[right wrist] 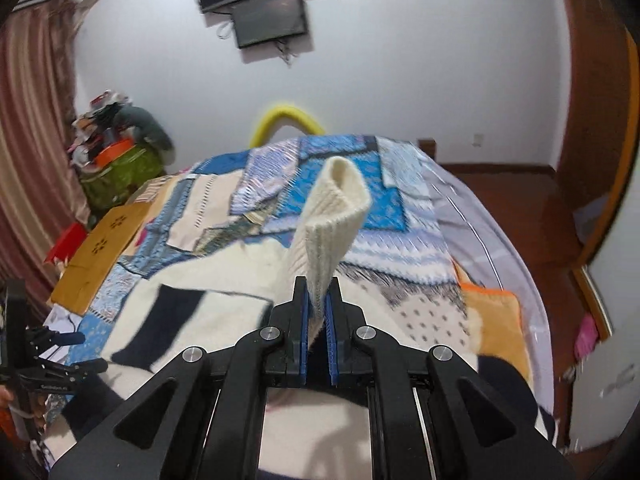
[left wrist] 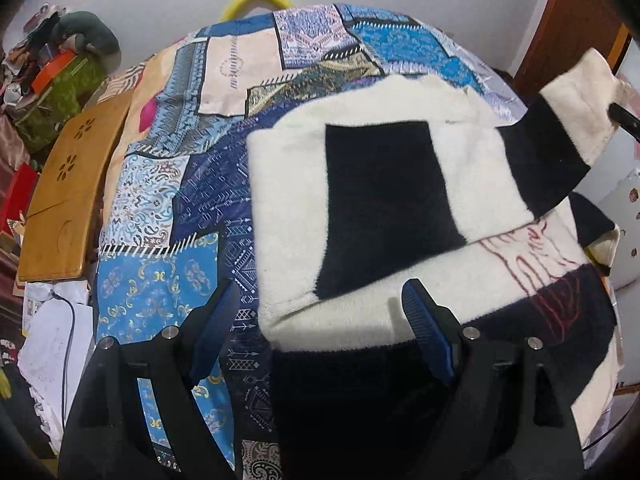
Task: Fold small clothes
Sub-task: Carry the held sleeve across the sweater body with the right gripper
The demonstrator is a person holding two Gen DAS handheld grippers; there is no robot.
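A small cream and black knitted sweater [left wrist: 360,200] lies on a patchwork bedspread [left wrist: 180,184]. My left gripper [left wrist: 320,304] is open, its blue-padded fingers just above the sweater's lower left part, holding nothing. My right gripper [right wrist: 318,300] is shut on the cream ribbed sleeve cuff [right wrist: 336,216], which stands up between its pads. In the left wrist view that sleeve [left wrist: 560,132] is lifted at the upper right over the body, with the right gripper's tip [left wrist: 626,120] at its end. The sweater body [right wrist: 200,312] lies below. The left gripper [right wrist: 52,364] shows at the far left.
A wooden lap tray [left wrist: 68,188] lies at the bed's left edge, with papers and a cable [left wrist: 60,336] below it. A cluttered pile with a green bag [left wrist: 56,96] stands at the back left. A yellow curved tube [right wrist: 286,120] rises behind the bed. A wooden door [right wrist: 592,120] is at right.
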